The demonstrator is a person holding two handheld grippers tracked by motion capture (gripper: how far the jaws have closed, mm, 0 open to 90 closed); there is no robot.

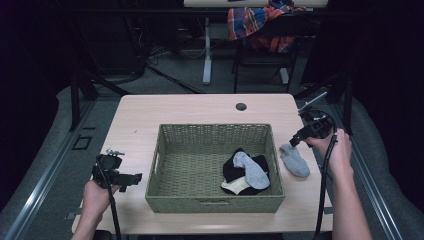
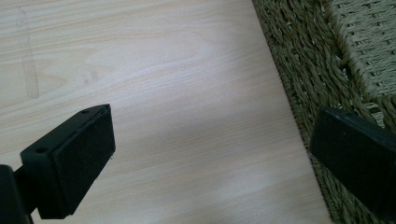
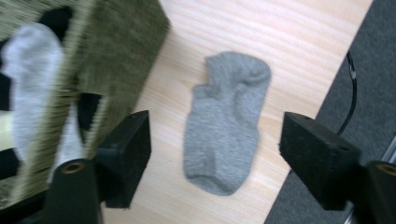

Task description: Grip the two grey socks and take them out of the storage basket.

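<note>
A grey sock (image 1: 295,160) (image 3: 226,121) lies flat on the wooden table (image 1: 200,110), just right of a woven green basket (image 1: 212,204) (image 3: 121,42). My right gripper (image 1: 294,141) (image 3: 217,128) hovers over that sock, open, with its jaws either side of it and not touching it. Inside the basket lie another grey sock (image 1: 252,170) (image 3: 28,70), a black one (image 1: 231,171) and a cream one (image 1: 235,187). My left gripper (image 1: 131,180) (image 2: 212,126) is open and holds nothing. It is low over bare table beside the basket's left wall (image 2: 299,65).
A round cable hole (image 1: 241,106) sits near the table's far edge. Beyond the table stands a chair draped with a plaid shirt (image 1: 260,22). The table's right edge and dark floor (image 3: 355,46) are close beside the loose sock.
</note>
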